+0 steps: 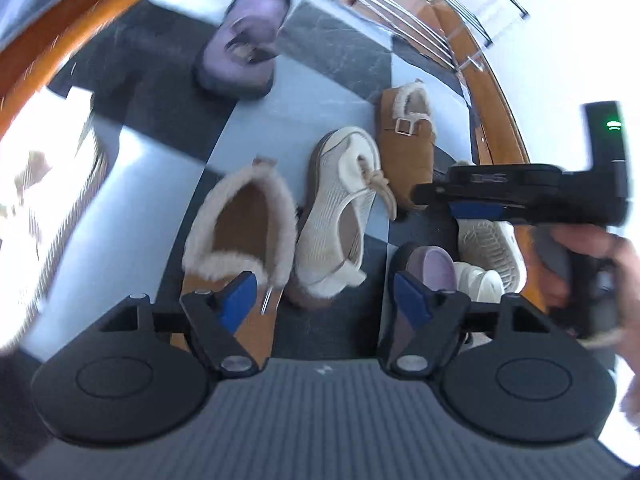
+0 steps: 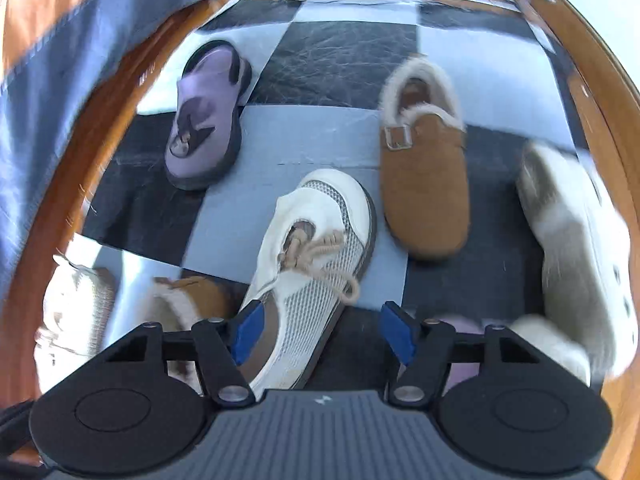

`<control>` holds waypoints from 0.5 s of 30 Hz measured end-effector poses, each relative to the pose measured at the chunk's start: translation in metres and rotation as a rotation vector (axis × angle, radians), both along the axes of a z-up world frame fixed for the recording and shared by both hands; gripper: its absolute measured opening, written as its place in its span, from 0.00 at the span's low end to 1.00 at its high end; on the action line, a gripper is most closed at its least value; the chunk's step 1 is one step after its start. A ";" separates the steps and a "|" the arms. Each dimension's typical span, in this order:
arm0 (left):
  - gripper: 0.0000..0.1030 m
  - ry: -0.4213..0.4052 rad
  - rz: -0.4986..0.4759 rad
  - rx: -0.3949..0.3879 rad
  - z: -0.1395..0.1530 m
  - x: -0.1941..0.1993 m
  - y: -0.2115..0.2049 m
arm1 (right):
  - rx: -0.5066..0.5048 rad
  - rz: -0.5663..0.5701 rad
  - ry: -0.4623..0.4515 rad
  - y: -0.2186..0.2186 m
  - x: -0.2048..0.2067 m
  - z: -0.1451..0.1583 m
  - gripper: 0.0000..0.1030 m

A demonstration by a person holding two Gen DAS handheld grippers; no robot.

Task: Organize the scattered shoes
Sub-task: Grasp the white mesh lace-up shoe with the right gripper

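My 2 grippers hover, jaws spread, over scattered shoes
I judge the cream mesh shoe (image 2: 316, 264) light and soft; I'd have the right gripper (image 2: 320, 334) pinch its firmer heel rim, left gripper (image 1: 320, 300) empty

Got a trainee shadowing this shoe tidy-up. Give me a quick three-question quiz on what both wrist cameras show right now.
1. True or false: the right gripper is clamped shut on the cream mesh shoe.
2. Multiple choice: in the right wrist view, which shoe lies farthest left on the checkered mat? A) the tan buckle clog B) the purple slipper C) the white clog
3. Fill in: in the left wrist view, the left gripper hangs with its jaws ____ above the shoes.

Key
1. False: its jaws stand open, with the shoe's heel end between them.
2. B.
3. Open; nothing is gripped.
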State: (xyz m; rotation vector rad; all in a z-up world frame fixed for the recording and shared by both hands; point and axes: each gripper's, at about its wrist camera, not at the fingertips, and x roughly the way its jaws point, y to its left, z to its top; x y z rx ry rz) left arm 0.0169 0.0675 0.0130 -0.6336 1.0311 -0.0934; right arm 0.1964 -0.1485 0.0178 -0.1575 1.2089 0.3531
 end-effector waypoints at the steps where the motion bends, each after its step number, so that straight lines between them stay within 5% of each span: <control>1: 0.73 0.000 0.008 -0.014 -0.001 -0.006 0.003 | -0.017 0.022 -0.015 0.006 0.000 -0.010 0.62; 7: 0.75 -0.017 0.080 -0.144 -0.016 -0.039 0.023 | -0.058 0.045 0.043 0.015 -0.009 -0.040 0.60; 10: 0.75 -0.033 0.054 -0.139 -0.037 -0.051 0.026 | -0.049 0.044 0.040 0.019 -0.006 -0.043 0.60; 15: 0.75 0.046 0.026 -0.179 -0.073 -0.055 0.020 | 0.008 -0.027 0.080 0.024 0.006 -0.073 0.59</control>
